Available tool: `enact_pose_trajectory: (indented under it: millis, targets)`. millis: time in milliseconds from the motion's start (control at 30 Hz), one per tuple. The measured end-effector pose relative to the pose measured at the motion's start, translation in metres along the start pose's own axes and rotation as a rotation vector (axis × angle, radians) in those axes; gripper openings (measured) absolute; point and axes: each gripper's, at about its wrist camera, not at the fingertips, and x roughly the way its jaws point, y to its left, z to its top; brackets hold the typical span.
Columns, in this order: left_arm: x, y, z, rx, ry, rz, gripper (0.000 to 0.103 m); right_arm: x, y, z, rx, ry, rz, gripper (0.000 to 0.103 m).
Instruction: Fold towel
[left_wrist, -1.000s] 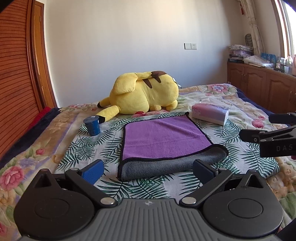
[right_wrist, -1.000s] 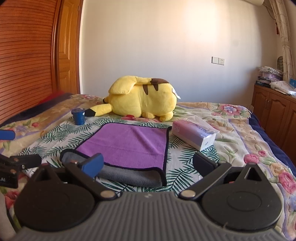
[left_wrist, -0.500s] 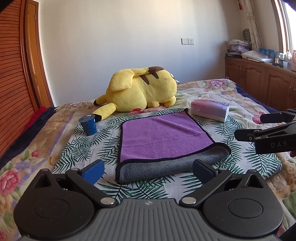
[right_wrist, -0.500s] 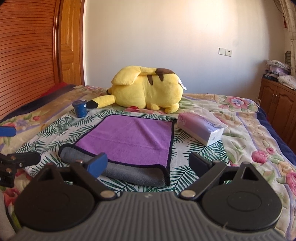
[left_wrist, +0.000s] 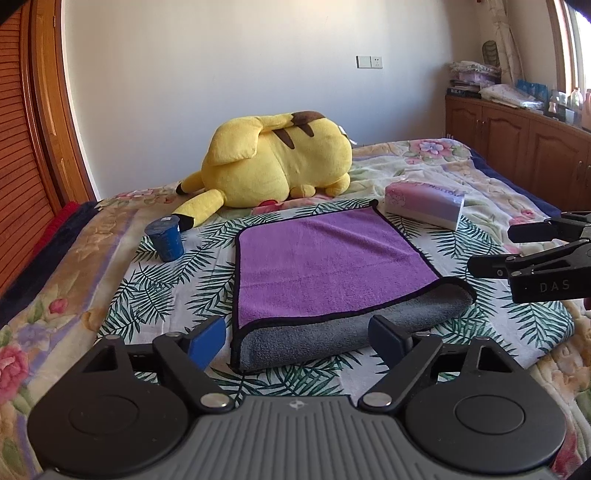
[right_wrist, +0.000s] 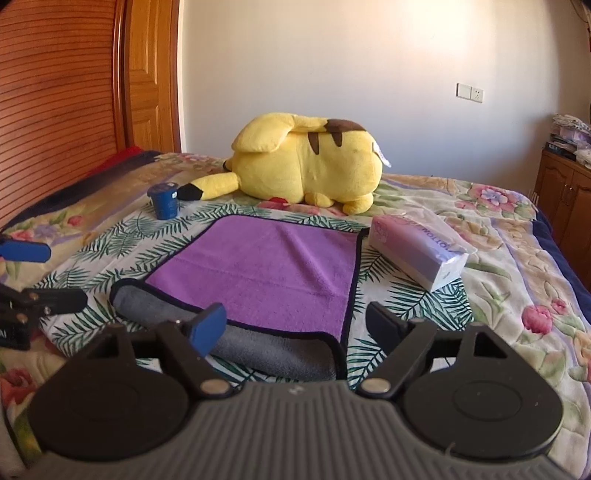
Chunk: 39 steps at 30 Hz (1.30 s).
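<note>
A purple towel (left_wrist: 325, 258) with a grey underside and black trim lies folded in half on the bed, its rounded grey fold nearest me. It also shows in the right wrist view (right_wrist: 266, 273). My left gripper (left_wrist: 297, 338) is open and empty, just in front of the fold's left end. My right gripper (right_wrist: 295, 325) is open and empty, in front of the fold's right end. Neither touches the towel. The right gripper also shows at the right edge of the left wrist view (left_wrist: 491, 249), and the left gripper at the left edge of the right wrist view (right_wrist: 66, 275).
A yellow plush toy (left_wrist: 277, 166) lies behind the towel. A blue cup (left_wrist: 165, 238) stands to the towel's left. A pink tissue pack (left_wrist: 424, 203) lies at its far right corner. Wooden cabinets (left_wrist: 517, 147) line the right wall; a wooden wardrobe (right_wrist: 55, 92) stands on the left.
Both grippers have drawn slightly back and tilted, so the towel sits a little differently in view. The towel has not moved. Both grippers stay open.
</note>
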Motion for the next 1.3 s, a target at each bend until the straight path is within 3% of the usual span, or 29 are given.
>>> enact_pose_trajectory:
  millis: [300, 433, 867, 1300]
  targets:
    - [0.032, 0.020, 0.005, -0.002, 0.037, 0.018, 0.057, 0.023, -0.013, 0.001, 0.035, 0.053, 0.009, 0.074]
    - [0.048, 0.031, 0.007, -0.007, 0.059, 0.006, 0.045, 0.031, -0.017, 0.001, 0.038, 0.069, 0.017, 0.074]
    - [0.085, 0.049, 0.005, 0.000, 0.124, -0.013, 0.044, 0.059, -0.029, 0.000, 0.045, 0.131, 0.021, 0.073]
    - [0.108, 0.060, -0.010, -0.065, 0.201, -0.043, 0.030, 0.080, -0.036, -0.009, 0.072, 0.219, 0.056, 0.072]
